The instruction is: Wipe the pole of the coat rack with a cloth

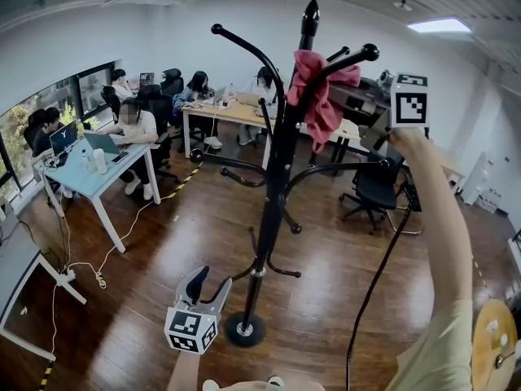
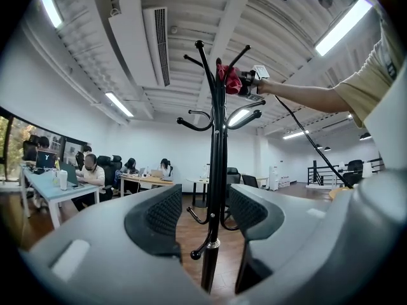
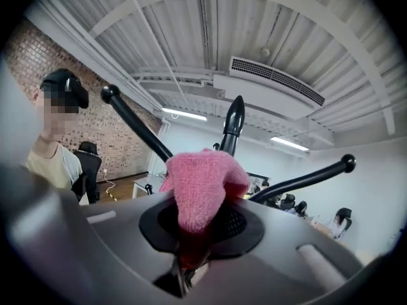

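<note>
Pink and knitted, the crumpled cloth (image 1: 319,96) hangs at the very top of the black metal coat rack's pole (image 1: 275,177), bunched against it among the curved upper hooks, just under the pointed finial. The right gripper (image 3: 194,234) is clamped on the cloth's lower end, and in its own view the fabric bulges up out of the closed jaws, with the pole tip right behind.

Low on the rack, the left gripper (image 2: 206,215) is empty, with its jaws spread. The pole shows through the gap in its own view, but the head view puts this gripper beside the pole, not touching it, a little above the round base (image 1: 244,330) on the dark wooden floor (image 1: 146,300).

My reading is that wiping is at its top end: the cloth meets only the uppermost stretch, and the long shaft down to the base seems left to do. Nothing shows whether any part is already clean.
</note>
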